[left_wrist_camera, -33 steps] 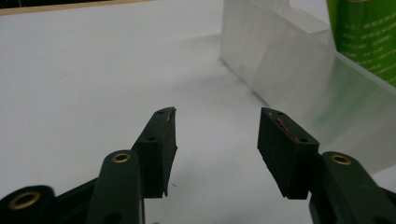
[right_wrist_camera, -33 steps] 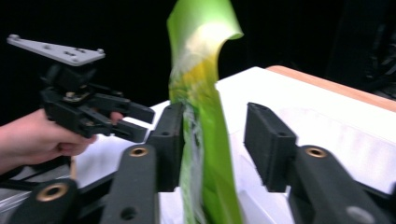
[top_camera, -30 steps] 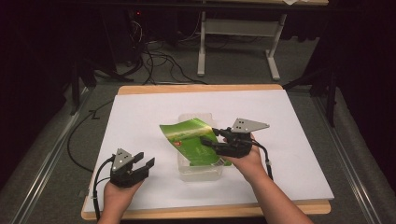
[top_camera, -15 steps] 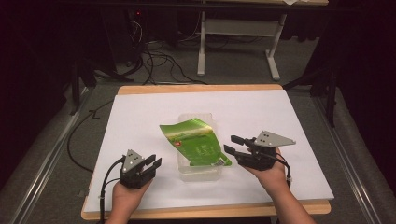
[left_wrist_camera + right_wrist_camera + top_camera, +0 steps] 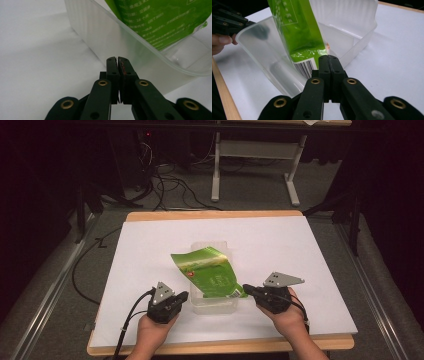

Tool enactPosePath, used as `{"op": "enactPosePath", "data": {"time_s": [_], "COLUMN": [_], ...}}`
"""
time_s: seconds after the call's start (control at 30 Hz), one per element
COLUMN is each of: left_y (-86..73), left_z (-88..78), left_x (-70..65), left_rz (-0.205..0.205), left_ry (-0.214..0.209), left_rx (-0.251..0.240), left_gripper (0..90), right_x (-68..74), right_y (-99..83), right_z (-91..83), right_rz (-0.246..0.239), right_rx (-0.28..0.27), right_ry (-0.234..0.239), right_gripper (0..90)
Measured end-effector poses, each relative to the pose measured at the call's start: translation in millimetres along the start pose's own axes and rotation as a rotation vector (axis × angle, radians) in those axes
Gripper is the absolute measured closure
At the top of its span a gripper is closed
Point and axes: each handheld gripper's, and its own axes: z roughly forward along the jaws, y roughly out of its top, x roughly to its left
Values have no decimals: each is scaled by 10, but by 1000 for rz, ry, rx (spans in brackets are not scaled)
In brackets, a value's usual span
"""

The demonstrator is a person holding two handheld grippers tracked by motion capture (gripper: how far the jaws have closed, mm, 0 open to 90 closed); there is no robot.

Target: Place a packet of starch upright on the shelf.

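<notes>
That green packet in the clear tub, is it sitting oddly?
Yes. The glossy green plastic packet lies slanted across the clear rectangular plastic tub, propped on its rim and overhanging rather than lying flat inside.

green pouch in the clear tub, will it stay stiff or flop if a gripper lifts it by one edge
The green pouch probably flops: it already curves over the clear tub rim. Its glossy film looks slippery. It looks flat and thin, so likely light.
</notes>
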Motion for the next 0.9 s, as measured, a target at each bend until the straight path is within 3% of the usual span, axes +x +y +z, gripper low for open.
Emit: {"op": "enactPosePath", "data": {"time_s": [0.17, 0.4, 0.5, 0.6, 0.7, 0.8, 0.9], "left_y": [1, -3, -16, -22, -20, -18, -16], "left_z": [65, 87, 102, 111, 104, 95, 82], "left_x": [-28, -34, -31, -34, -29, -25, -30], "left_rz": [4, 7, 2, -2, -5, -7, -2], "left_ry": [-14, -7, -7, -6, -5, -5, -2], "left_rx": [15, 20, 27, 32, 34, 31, 24], "left_gripper": [878, 900, 900, 900, 883, 862, 858], "right_x": [25, 140, 218, 179, 126, 78, 75], "right_y": [3, 61, 57, 54, 114, 190, 284], "right_z": [152, 441, 578, 562, 353, 174, 193], "right_rz": [-11, -31, -53, -38, -9, 38, 61], "right_rx": [36, 71, 111, 110, 18, -96, -168], "right_ry": [-33, 20, 18, 50, 38, 53, 84], "right_gripper": [900, 900, 900, 900, 861, 624, 414]}}
